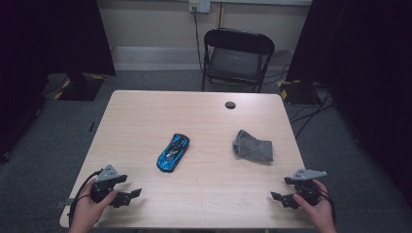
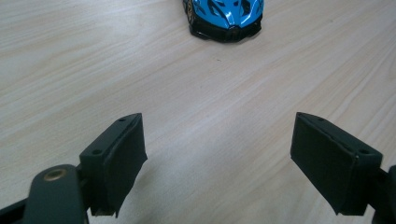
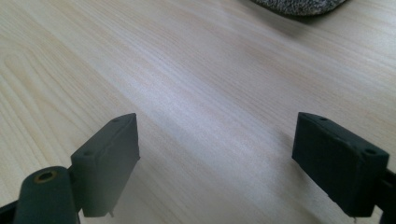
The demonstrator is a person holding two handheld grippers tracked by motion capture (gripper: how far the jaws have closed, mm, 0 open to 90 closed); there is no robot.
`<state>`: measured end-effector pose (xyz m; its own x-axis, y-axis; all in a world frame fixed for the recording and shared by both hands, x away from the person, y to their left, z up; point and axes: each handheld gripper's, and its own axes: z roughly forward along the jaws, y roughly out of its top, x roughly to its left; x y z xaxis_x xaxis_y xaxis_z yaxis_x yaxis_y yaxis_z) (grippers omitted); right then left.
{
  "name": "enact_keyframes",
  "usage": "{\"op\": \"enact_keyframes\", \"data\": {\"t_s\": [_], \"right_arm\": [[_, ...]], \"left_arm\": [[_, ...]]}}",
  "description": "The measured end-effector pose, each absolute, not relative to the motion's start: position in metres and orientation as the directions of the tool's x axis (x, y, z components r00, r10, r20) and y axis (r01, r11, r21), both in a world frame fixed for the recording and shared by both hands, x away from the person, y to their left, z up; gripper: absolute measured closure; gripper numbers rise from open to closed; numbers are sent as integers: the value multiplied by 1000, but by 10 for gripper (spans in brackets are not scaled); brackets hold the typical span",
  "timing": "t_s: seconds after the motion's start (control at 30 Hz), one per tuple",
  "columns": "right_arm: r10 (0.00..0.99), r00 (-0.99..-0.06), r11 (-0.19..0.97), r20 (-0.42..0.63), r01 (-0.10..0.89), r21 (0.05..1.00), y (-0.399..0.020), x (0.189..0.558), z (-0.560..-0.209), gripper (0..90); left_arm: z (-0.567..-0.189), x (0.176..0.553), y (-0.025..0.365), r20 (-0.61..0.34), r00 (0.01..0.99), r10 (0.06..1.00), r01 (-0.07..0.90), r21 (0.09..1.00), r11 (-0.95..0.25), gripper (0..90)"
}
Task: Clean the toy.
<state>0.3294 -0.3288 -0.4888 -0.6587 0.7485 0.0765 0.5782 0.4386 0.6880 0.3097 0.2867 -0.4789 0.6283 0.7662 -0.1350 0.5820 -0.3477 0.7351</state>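
Left gripper [image 2: 217, 161] wide apart, blue toy car [image 2: 224, 16] well ahead, untouched

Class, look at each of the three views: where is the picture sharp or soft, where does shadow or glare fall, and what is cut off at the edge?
High view: evenly lit table, dark room corners, blue toy car and grey sock small but clear. Left gripper view: wood grain sharp, car cropped by the top edge, soft shadows under the jaws. Right gripper view: pale glare across the wood, sock cropped and slightly soft.
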Motion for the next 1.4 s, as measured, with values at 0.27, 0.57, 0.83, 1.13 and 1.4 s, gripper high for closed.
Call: {"op": "enact_keyframes", "data": {"t_s": [0.27,0.57,0.83,1.13,1.4], "right_arm": [[754,-654,440,59,570,694,-332,327,-490,142],[759,-649,432,55,565,703,-335,326,-492,142],[759,-649,432,52,561,706,-337,326,-495,142],[755,-656,443,27,540,716,-338,325,-497,142],[752,-659,448,13,525,724,-339,324,-498,141]], "left_arm": [[-481,305,292,-127,634,763,579,732,-360,176],[-482,302,296,-117,644,756,575,727,-377,174],[-484,299,303,-114,629,769,581,726,-368,175],[-485,297,305,-98,636,765,576,720,-387,175],[-487,296,306,-90,645,759,574,712,-404,174]]}}
